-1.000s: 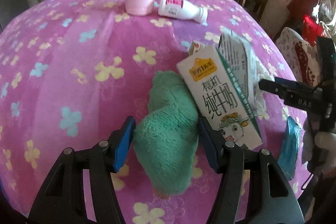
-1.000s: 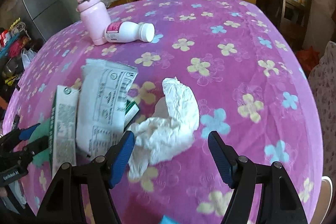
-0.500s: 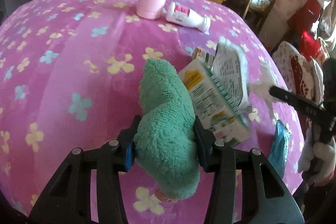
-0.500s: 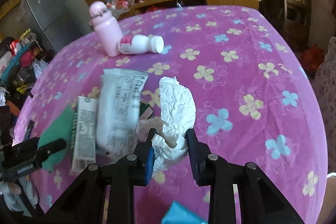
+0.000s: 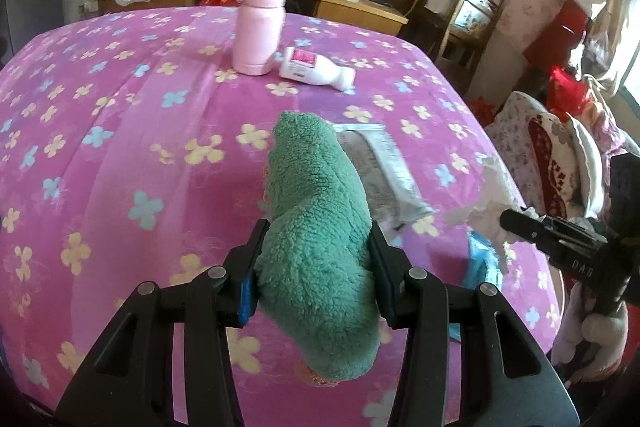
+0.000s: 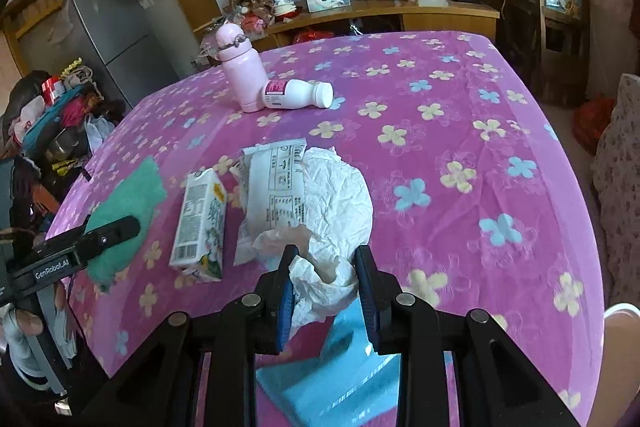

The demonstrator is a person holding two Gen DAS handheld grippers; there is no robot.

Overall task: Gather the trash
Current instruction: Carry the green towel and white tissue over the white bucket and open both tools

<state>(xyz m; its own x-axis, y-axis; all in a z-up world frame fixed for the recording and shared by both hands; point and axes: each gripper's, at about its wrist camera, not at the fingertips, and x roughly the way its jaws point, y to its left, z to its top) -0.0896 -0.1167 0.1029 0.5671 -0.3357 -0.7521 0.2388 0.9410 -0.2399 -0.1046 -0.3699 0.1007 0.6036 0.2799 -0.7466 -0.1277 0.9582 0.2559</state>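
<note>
Bare flowered counter [image 6: 460, 131] is lying open across the whole right and far-right side. The milk carton [image 6: 202, 223] and the white wrapper [image 6: 276, 195] are crowding the near left, while the pink flask [image 6: 240, 71] and the toppled white bottle [image 6: 296, 94] are blocking the far middle.

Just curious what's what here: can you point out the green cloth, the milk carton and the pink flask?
green cloth [image 5: 316, 227], left wrist view, fluffy middle.
milk carton [image 6: 202, 223], right wrist view, printed front face.
pink flask [image 6: 242, 77], right wrist view, body.
</note>
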